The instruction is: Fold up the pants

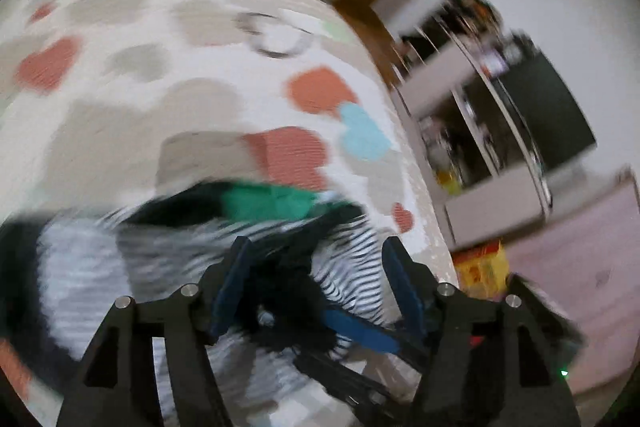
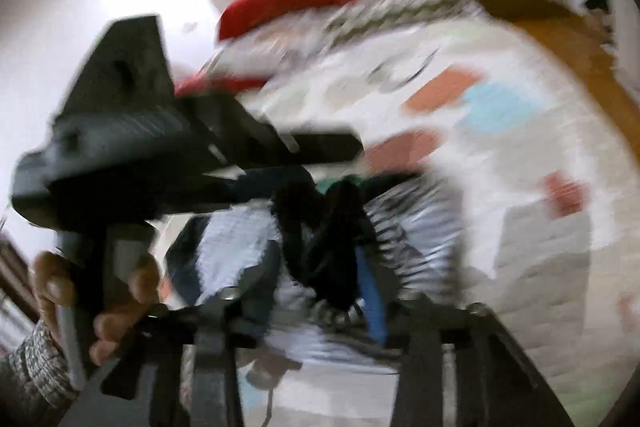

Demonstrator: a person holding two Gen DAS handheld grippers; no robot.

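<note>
While blur smears both views, left hand-held gripper (image 1: 316, 267) angled down, spread over striped pants (image 1: 352, 267) on bed (image 1: 120, 27); right hand-held gripper (image 2: 332, 267) state unclear; hand (image 2: 100, 291) at lower left.

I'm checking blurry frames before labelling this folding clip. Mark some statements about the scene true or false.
1. The bedspread is printed with hearts. True.
2. The pants are plain red. False: they are striped black and white.
3. The left gripper has its fingers standing apart. True, with dark cloth lying between them.
4. No hand shows in either view. False: in the right wrist view a hand grips the handle of the left gripper.
</note>
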